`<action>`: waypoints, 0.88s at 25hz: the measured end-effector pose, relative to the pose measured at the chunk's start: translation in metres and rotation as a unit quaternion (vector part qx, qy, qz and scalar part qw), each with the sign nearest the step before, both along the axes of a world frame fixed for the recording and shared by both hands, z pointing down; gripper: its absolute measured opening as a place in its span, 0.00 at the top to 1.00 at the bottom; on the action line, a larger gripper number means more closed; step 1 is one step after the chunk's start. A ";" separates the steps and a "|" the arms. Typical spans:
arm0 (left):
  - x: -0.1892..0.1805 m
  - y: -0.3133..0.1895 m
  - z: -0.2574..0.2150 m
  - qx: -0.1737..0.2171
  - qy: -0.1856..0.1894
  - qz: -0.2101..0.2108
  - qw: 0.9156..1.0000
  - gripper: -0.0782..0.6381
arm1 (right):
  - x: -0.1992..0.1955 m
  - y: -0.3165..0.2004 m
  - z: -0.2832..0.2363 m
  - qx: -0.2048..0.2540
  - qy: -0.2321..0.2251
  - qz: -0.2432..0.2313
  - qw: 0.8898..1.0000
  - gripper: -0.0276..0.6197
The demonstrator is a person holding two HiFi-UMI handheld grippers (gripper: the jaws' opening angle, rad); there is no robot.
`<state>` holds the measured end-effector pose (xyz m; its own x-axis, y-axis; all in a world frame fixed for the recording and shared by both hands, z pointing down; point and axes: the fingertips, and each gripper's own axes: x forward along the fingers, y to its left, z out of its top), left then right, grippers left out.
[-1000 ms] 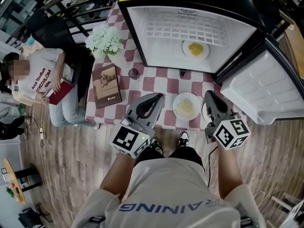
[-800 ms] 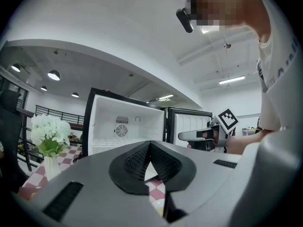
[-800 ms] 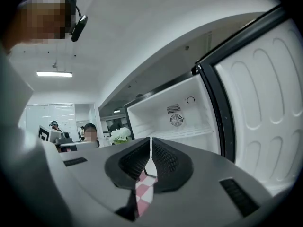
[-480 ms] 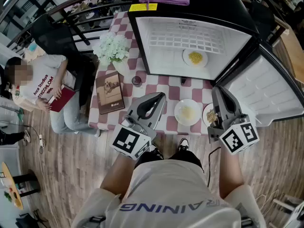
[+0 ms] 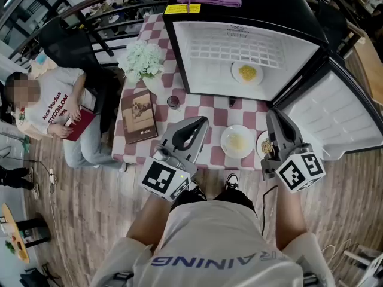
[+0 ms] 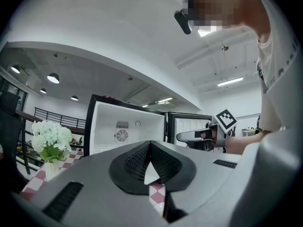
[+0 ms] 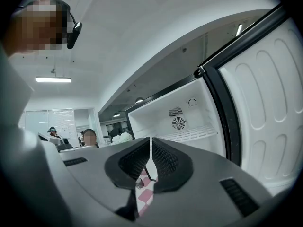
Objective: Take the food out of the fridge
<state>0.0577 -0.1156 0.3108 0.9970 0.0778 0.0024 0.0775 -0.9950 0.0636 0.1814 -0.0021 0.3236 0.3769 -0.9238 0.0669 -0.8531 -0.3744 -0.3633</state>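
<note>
Desk with pink-and-white checked cloth, standing on wood plank floor. Open fridge sits on the desk, filling 12 to 2 o'clock, door swung out to the right. White flowers in a vase at 10 o'clock, near the fridge's left wall. Brown book lies flat at 9 o'clock by the left edge. Small glass just right of the book. Small dark object just in front of the fridge; can't tell what. White plate of pale food at 5 o'clock near the front edge. Second plate just beside it at 4 o'clock, partly hidden. Inside the fridge, plate of yellow food on its white floor.
</note>
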 end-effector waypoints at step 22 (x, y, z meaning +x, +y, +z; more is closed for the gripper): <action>0.010 -0.023 0.042 -0.014 -0.044 -0.012 0.999 0.88 | 0.099 -0.050 0.175 0.093 -0.415 0.167 0.890 0.77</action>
<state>0.0674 -0.1388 0.3526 0.9945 0.0548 0.0890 0.0462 -0.9943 0.0959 0.2800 -0.0517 0.4982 0.5246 -0.7935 0.3084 -0.1145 -0.4248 -0.8980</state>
